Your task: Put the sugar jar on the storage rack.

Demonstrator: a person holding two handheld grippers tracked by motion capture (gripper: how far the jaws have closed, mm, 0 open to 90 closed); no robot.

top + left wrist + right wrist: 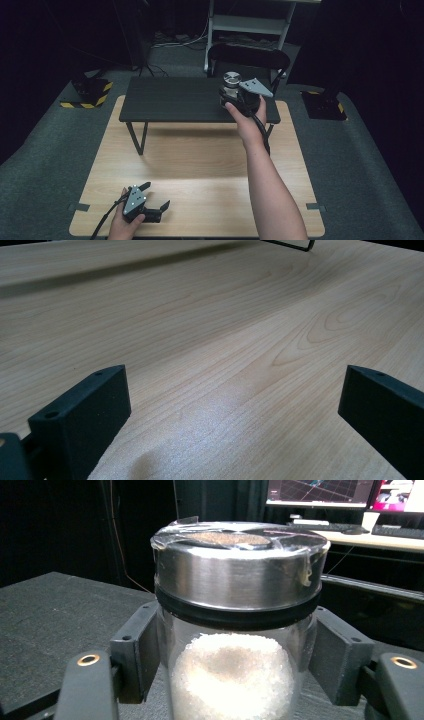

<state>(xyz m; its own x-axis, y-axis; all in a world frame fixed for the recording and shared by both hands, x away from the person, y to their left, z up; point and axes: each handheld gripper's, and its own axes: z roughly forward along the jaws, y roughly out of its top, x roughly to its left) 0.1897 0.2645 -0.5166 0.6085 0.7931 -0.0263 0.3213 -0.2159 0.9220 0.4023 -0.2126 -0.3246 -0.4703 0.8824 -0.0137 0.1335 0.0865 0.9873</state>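
Right gripper view: jar [235,645] stands upright, lid up, between right gripper's [235,670] jaws, grip uncertain.

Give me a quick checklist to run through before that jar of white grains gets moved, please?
1. Right gripper fingers on both sides of the jar: ok.
2. Fingers pressing firmly on the glass: cannot tell.
3. Jar upright on the dark shelf: ok.
4. Metal lid seated on the jar: ok.
5. Left gripper open, holding nothing, low over the wooden table: ok.
6. Room on the shelf beside the jar: ok.
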